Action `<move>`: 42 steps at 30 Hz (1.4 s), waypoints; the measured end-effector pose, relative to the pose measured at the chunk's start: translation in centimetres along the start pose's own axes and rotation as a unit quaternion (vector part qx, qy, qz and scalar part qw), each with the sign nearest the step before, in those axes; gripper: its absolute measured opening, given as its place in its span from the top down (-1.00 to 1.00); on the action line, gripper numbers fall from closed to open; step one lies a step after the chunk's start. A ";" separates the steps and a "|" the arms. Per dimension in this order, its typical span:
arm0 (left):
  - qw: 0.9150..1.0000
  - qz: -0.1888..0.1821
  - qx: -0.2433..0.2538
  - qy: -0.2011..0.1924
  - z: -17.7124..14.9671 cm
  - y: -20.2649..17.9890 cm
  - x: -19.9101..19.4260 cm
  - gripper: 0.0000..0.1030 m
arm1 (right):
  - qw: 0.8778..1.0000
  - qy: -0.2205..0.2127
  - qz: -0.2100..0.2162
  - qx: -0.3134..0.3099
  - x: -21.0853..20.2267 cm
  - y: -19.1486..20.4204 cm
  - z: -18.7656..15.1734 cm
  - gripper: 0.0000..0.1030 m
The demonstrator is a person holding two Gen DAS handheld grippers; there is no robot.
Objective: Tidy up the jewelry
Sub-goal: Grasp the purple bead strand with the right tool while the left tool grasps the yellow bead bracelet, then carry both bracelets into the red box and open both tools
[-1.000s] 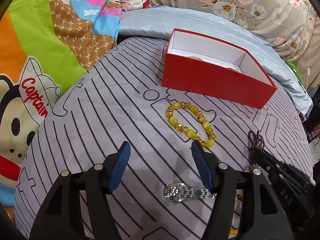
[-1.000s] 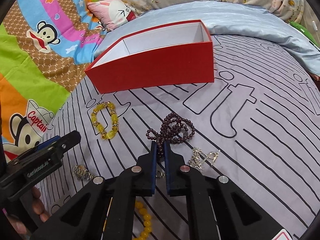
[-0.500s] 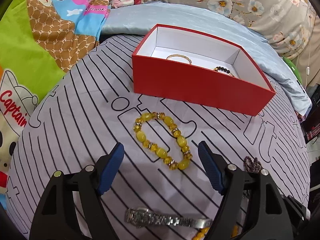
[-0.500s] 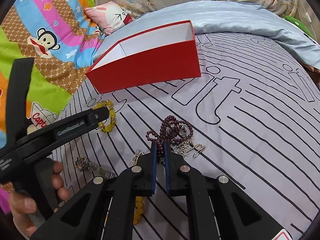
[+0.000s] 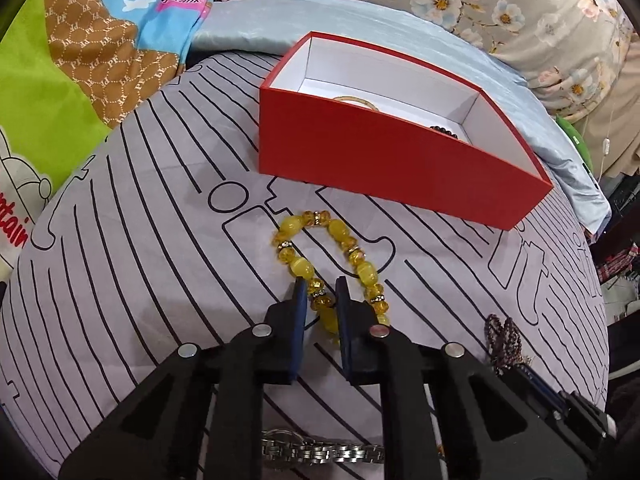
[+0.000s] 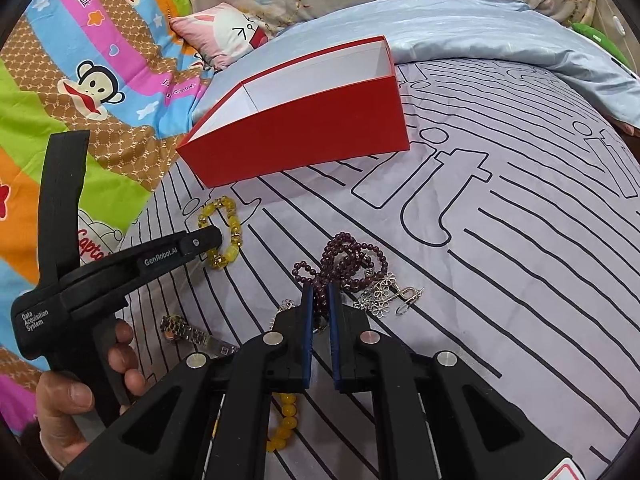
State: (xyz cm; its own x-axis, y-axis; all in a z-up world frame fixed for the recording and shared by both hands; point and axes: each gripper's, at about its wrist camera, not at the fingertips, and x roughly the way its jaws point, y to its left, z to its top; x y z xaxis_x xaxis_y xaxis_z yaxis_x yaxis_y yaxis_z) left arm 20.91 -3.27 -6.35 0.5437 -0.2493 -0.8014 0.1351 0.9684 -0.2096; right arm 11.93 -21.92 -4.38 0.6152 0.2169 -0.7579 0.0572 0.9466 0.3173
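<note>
A red box (image 5: pixel 392 160) with a white inside stands open on the striped bedspread; a gold bangle (image 5: pixel 356 102) and a dark bead bracelet (image 5: pixel 444 131) lie in it. My left gripper (image 5: pixel 320 286) is shut on the near side of a yellow bead bracelet (image 5: pixel 296 226) lying in front of the box; it also shows in the right wrist view (image 6: pixel 228 234). My right gripper (image 6: pixel 318 290) is shut on a purple bead strand (image 6: pixel 348 256) that rests on the bedspread.
A silver watch (image 5: pixel 320 454) lies under the left gripper. Silver flower jewelry (image 6: pixel 380 296) sits right of the purple beads, and another yellow bead strand (image 6: pixel 284 424) lies under the right gripper. Cartoon blanket (image 6: pixel 80 80) at left, blue quilt (image 6: pixel 500 36) behind.
My left gripper moved forward over the yellow bracelet and closed on its near side. The right gripper stayed shut on the purple strand, which shifted slightly.
</note>
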 end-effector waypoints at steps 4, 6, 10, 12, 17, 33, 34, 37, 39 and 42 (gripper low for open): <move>1.000 -0.007 0.002 -0.002 -0.4 0.4 -0.2 0.83 | 1.000 0.000 0.001 0.000 0.0 0.1 0.0 0.88; 1.000 -0.010 0.001 -0.004 -0.5 0.6 -0.2 0.84 | 1.000 0.000 0.001 -0.001 0.0 0.1 0.0 0.88; 1.000 -0.011 0.004 -0.007 -0.6 0.7 -0.4 0.84 | 1.000 0.000 0.002 0.000 -0.1 0.1 0.0 0.88; 1.000 -0.017 0.003 -0.009 -0.7 0.8 -0.7 0.85 | 1.000 -0.001 0.003 -0.001 -0.2 0.1 0.0 0.88; 0.999 -0.033 0.006 -0.020 -0.7 0.6 -2.3 0.85 | 1.000 -0.009 0.009 -0.007 -1.0 0.7 0.3 0.87; 0.993 -0.084 0.029 -0.075 1.7 -1.5 -9.6 0.85 | 0.998 -0.055 0.023 -0.020 -4.7 1.5 2.5 0.88; 0.993 -0.084 0.033 -0.079 1.9 -1.6 -10.1 0.85 | 0.998 -0.059 0.025 -0.021 -5.1 1.6 2.8 0.88; 0.991 -0.085 0.047 -0.092 2.8 -2.2 -11.3 0.85 | 0.997 -0.069 0.030 -0.025 -5.9 1.7 3.7 0.88; 0.990 -0.084 0.056 -0.103 3.6 -2.5 -12.1 0.85 | 0.996 -0.078 0.031 -0.031 -6.4 1.8 4.6 0.88; 0.987 -0.082 0.068 -0.120 5.2 -3.1 -12.9 0.85 | 0.994 -0.093 0.027 -0.044 -7.0 2.1 6.4 0.88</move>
State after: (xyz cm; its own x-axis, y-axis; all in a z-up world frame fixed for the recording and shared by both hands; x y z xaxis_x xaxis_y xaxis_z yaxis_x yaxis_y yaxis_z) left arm 17.79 -3.06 7.56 0.6833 -0.4093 -0.6046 0.3379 0.9114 -0.2351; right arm 12.74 -23.00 5.22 0.7508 0.2282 -0.6198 -0.0442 0.9537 0.2975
